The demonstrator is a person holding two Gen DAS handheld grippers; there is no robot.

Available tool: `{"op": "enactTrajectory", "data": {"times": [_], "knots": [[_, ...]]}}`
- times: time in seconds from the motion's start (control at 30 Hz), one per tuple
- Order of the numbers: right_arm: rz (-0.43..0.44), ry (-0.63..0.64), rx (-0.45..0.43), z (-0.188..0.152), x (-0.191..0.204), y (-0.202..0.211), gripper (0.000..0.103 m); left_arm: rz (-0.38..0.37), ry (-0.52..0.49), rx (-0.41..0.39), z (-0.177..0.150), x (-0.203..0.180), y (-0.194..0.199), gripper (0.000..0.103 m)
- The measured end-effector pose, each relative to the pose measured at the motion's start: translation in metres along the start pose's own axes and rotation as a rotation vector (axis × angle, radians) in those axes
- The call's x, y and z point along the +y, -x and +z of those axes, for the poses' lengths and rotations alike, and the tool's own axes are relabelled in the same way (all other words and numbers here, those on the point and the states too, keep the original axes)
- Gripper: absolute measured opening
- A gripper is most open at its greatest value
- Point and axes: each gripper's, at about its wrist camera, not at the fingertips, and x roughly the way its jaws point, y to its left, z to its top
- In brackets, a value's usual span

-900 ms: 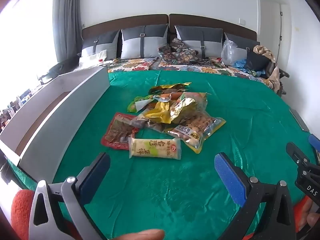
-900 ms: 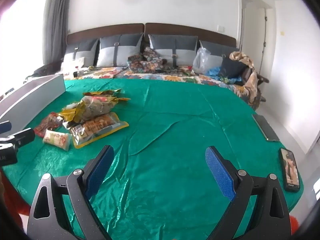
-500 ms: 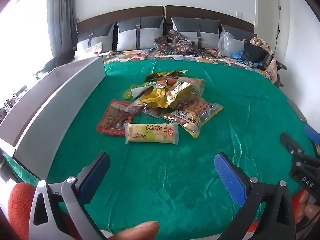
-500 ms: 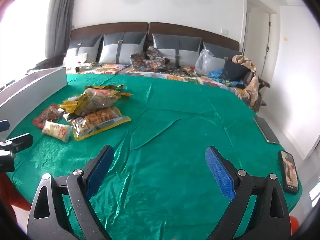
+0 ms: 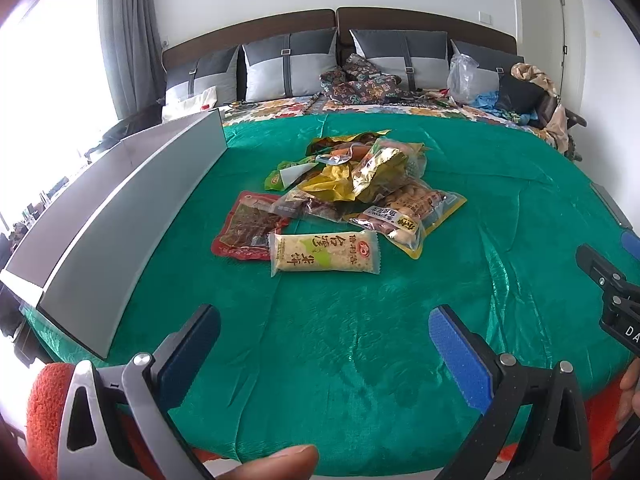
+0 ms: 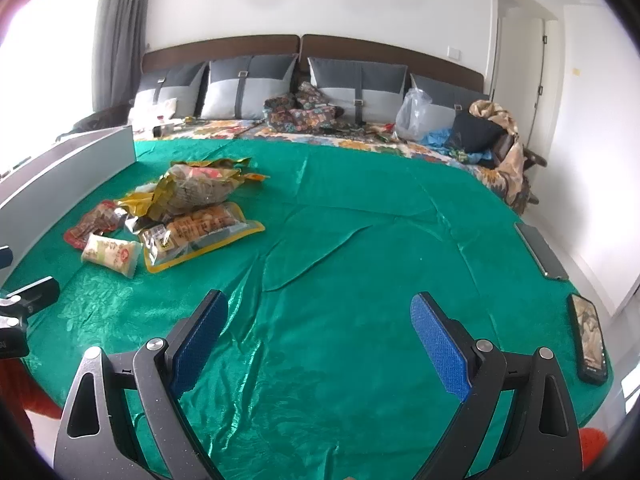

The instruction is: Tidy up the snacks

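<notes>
Nearest the viewer, the left gripper [image 5: 324, 344], black-framed with blue pads, hangs over a shiny green satin cloth [image 5: 360, 340] with its jaws spread as wide as they go and nothing between them. A fingertip [image 5: 276, 462] of the person holding it shows at the bottom edge of the left wrist view. The matching right gripper [image 6: 320, 340] hovers over a bare stretch of the same cloth, its jaws likewise wide apart and empty.

Just beyond the left gripper lies a pale yellow-green rice cracker packet [image 5: 324, 253] printed with red lettering, flat on the cloth at the near edge of a loose heap of snack packets [image 5: 360, 184]. Touching it on the left is a red packet of dark dried meat [image 5: 248, 230]; on its right sits a clear yellow-edged bag of peanuts [image 5: 412, 210], partly under a crumpled gold foil bag [image 5: 376, 164]. A small green packet [image 5: 280, 174] pokes out farther back.

Along the cloth's left side stands a long white open box [image 5: 120, 216], close beside the heap but not touching it. Two dark smartphones [image 6: 588, 340] rest near the right edge of the cloth.

At the far end, grey two-tone cushions [image 5: 288, 64] line a brown headboard [image 5: 420, 20], with a clear plastic bag [image 5: 462, 76] and bundled clothes alongside.
</notes>
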Motion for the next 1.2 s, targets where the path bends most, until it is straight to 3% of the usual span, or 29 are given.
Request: {"op": "enactTrajectory", "data": {"times": [0.73, 0.87, 1.2], "knots": [[0.008, 0.026, 0.041, -0.006, 0.005, -0.009, 0.095, 0.029, 0.069, 0.082, -0.015, 0.028, -0.031, 0.103], [0.015, 0.032, 0.054, -0.007, 0.007, -0.011, 0.095, 0.006, 0.049, 0.100, -0.015, 0.033, -0.041, 0.103], [0.065, 0.011, 0.222, -0.024, 0.009, -0.039, 0.095, 0.003, 0.055, 0.181, -0.021, 0.037, -0.071, 0.103]]}}
